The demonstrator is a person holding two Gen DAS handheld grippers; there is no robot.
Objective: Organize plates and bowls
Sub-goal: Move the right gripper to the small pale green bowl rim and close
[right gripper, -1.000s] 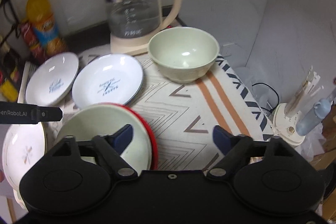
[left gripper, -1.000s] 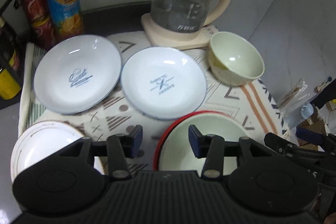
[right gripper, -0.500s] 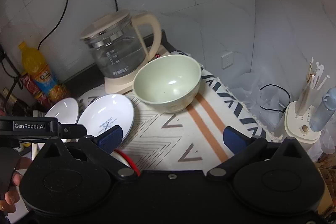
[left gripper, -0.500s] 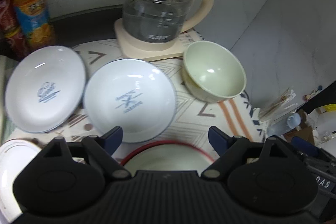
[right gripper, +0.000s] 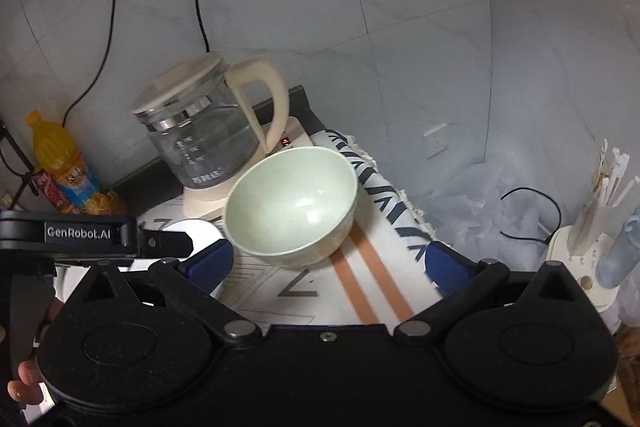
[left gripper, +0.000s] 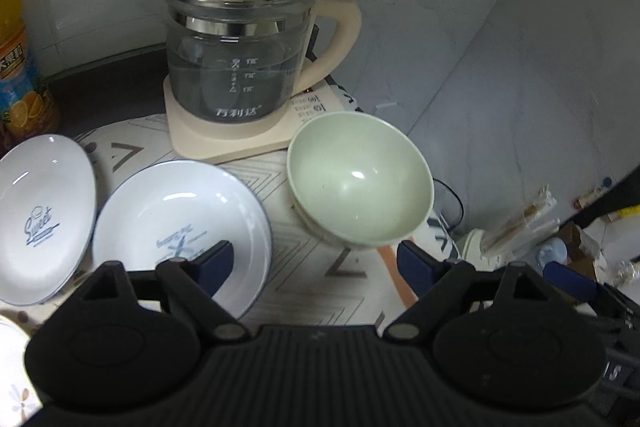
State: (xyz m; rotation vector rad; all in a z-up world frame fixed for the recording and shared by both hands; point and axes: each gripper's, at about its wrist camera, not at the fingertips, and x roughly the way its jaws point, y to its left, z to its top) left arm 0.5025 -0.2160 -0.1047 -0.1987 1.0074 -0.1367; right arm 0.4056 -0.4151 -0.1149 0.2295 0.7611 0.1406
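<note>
A pale green bowl (left gripper: 360, 183) stands upright on the patterned cloth (left gripper: 316, 259), just in front of the kettle base; it also shows in the right wrist view (right gripper: 292, 207). Two white plates with blue print lie to its left: the near one (left gripper: 180, 223) and the "Sweet" one (left gripper: 36, 219). A floral plate's edge (left gripper: 12, 387) shows at the bottom left. My left gripper (left gripper: 316, 261) is open and empty, above the cloth just short of the bowl. My right gripper (right gripper: 328, 265) is open and empty, wide apart, close in front of the bowl.
A glass kettle (left gripper: 236, 59) on a beige base stands behind the bowl. An orange drink bottle (right gripper: 60, 163) stands at the back left. The cloth's right edge (right gripper: 404, 203) drops off; a holder with sticks (right gripper: 588, 227) and a cable lie beyond it.
Both grippers have risen and moved forward toward the green bowl. The left jaws have opened wider. The red-rimmed bowl near the front has dropped out of both views.
</note>
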